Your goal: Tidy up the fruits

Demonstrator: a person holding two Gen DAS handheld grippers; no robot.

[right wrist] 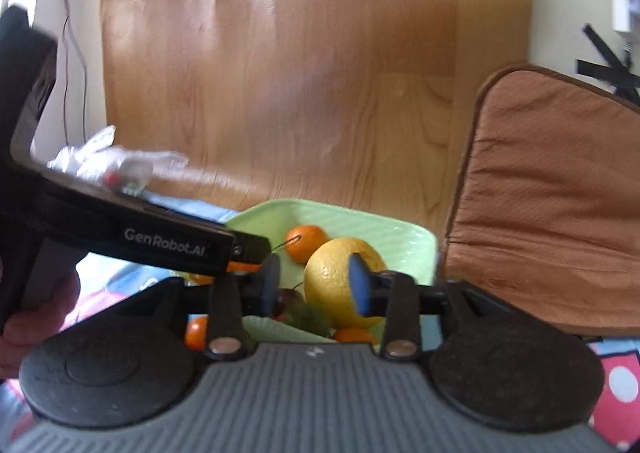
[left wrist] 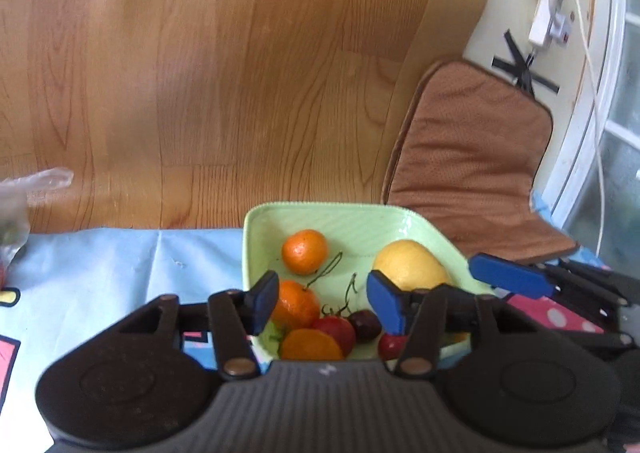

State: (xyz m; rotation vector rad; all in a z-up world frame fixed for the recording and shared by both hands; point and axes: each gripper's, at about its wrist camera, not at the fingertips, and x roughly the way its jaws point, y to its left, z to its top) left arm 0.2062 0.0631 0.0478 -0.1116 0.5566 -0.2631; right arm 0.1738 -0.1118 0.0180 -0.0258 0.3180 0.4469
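- Wood-grain floor (left wrist: 224, 65) fills the background in both views; brown cushion (left wrist: 472, 157) at 3 o'clock, white cable (left wrist: 592, 93) and black tape marks by a glass door at 1–2 o'clock.
- Light-blue printed cloth (left wrist: 120, 265) covers the table, w/ pink polka-dot patch at 4 o'clock.
- Green dish (left wrist: 360, 221) sits on cloth at frame centre, just ahead of both grippers.
- In dish: tangerine (left wrist: 305, 251) at far side, yellow citrus (left wrist: 408, 265) to its 3 o'clock, more tangerines and red cherries w/ stems (left wrist: 340, 327) bunched at near side.
- Left gripper (left wrist: 322, 303): fingers apart, nothing betw. them, hanging over the near fruit; left finger (left wrist: 262, 303) overlaps a tangerine in view, contact can't tell.
- Right gripper (right wrist: 314, 289): fingers apart, not clamped; yellow citrus (right wrist: 336, 281) lies behind/betw. them, right pad (right wrist: 360, 289) in front of it, contact can't tell.
- From right wrist, left gripper's black body w/ "GenRobot.AI" label (right wrist: 164, 241) cuts across at 9–10 o'clock, blocking the dish's left part.
- From left wrist, right gripper's blue finger (left wrist: 508, 275) pokes in at 3 o'clock beside the dish rim.
- Crumpled clear plastic bag (right wrist: 108, 161) at 9 o'clock on cloth edge, well apart from dish; sth red inside, blurred.
- Hand (right wrist: 36, 317) at 8 o'clock, right-wrist view.
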